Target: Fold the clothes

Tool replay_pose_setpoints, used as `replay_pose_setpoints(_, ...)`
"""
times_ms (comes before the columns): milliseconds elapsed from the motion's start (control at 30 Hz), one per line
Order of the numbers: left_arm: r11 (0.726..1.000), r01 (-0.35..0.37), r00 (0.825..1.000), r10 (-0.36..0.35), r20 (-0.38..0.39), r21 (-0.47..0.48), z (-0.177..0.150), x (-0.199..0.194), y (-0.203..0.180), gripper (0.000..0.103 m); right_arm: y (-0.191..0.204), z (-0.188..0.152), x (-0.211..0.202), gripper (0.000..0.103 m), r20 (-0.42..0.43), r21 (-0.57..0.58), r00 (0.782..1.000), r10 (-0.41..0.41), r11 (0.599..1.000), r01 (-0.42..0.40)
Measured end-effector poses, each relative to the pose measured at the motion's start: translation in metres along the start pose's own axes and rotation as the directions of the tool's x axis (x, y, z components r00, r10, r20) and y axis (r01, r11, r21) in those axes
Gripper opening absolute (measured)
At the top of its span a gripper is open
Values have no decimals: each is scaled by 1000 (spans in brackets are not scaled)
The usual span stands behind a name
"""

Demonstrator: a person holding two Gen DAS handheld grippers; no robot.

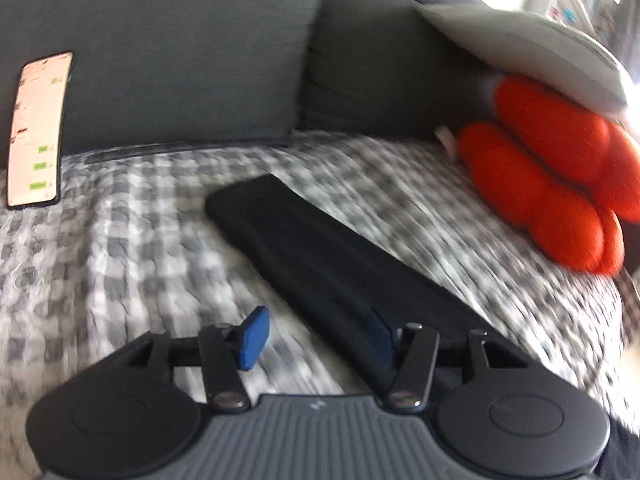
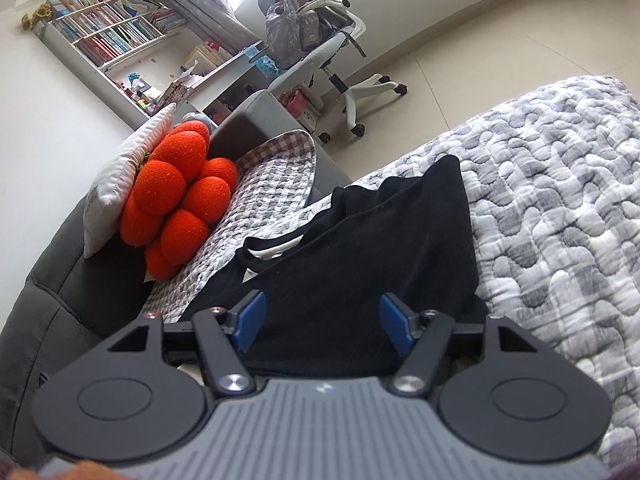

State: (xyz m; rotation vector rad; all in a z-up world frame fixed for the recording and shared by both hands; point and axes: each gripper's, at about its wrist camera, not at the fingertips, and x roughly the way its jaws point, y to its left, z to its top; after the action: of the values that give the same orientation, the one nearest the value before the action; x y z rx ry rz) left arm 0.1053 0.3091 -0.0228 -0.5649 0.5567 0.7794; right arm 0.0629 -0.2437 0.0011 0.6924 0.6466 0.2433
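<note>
Black cloth, the garment [image 1: 320,256], lies on the checked sofa cover [image 1: 120,220], already folded into a long narrow strip in the left view. Both claws stand open, left gripper [image 1: 316,336] and right gripper [image 2: 324,322], neither pinching fabric. I judge 1 or 2 crosswise folds remain, with looser fabric bunched in the right view.

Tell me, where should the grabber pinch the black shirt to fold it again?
Probably the near edge of the black shirt, right in front of the right gripper, whose open jaws already frame it. The cloth lies flat there on the checked cover, so a low approach from the near side should let one finger slide underneath. The far corner toward the patterned quilt looks harder to reach.
</note>
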Motion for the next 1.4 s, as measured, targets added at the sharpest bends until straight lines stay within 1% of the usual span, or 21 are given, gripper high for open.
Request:
replay_pose_setpoints(67,999,-7,1000,7,7,-48,4,10,11,55,1,-1,-1,68,-4,6,1000,5,1000,-5)
replay_pose_setpoints(100,998,-5,1000,6,12,-70,5,13,17,52,2,-1,-1,68,-6,8,1000,8,1000,-8)
replay_pose_setpoints(167,995,11,999,-7,45,-102,5,15,24,51,3,-1,-2,68,-11,4,1000,13,1000,-13)
replay_pose_setpoints(267,990,23,997,-12,75,-142,5,18,29,39,5,-2,-2,68,-16,-3,1000,14,1000,-14)
replay_pose_setpoints(300,988,27,997,-14,81,-153,4,18,31,32,5,-2,-2,68,-18,-3,1000,14,1000,-14)
replay_pose_setpoints(333,986,31,996,-17,87,-163,3,19,32,21,5,-2,-2,68,-19,-1,1000,14,1000,-14)
replay_pose_setpoints(367,985,37,996,-22,92,-169,3,20,34,15,5,-2,-1,68,-21,-1,1000,14,1000,-14)
replay_pose_setpoints(400,983,52,995,-36,94,-178,3,21,35,5,6,-3,-1,68,-23,-1,1000,12,1000,-13)
replay_pose_setpoints(433,980,62,994,-43,104,-187,3,20,35,3,6,-3,0,68,-24,-2,1000,12,1000,-12)
replay_pose_setpoints(567,973,107,984,-73,163,-206,5,11,35,1,5,-2,-1,68,-20,-1,1000,13,1000,-13)
replay_pose_setpoints(733,964,186,958,-136,250,-188,9,-12,26,1,5,-1,-3,68,-13,3,1000,16,1000,-16)
replay_pose_setpoints(833,953,245,944,-192,270,-179,13,-24,20,1,5,-1,-5,68,-9,7,1000,20,1000,-20)
replay_pose_setpoints(900,942,290,930,-237,283,-166,16,-35,13,1,5,-1,-5,68,-8,9,1000,27,1000,-27)
replay_pose_setpoints(967,929,339,911,-286,296,-147,17,-48,4,1,6,-1,-4,68,-8,12,1000,31,999,-30)
replay_pose_setpoints(1100,893,438,866,-388,315,-101,17,-77,-18,1,8,0,-3,68,-8,18,999,41,999,-41)
replay_pose_setpoints(1267,840,541,807,-504,307,-42,6,-116,-46,1,10,-2,-3,68,-11,19,999,50,999,-50)
replay_pose_setpoints(1400,787,617,759,-588,281,-20,-3,-143,-68,1,9,-1,-5,68,-7,27,998,57,998,-56)
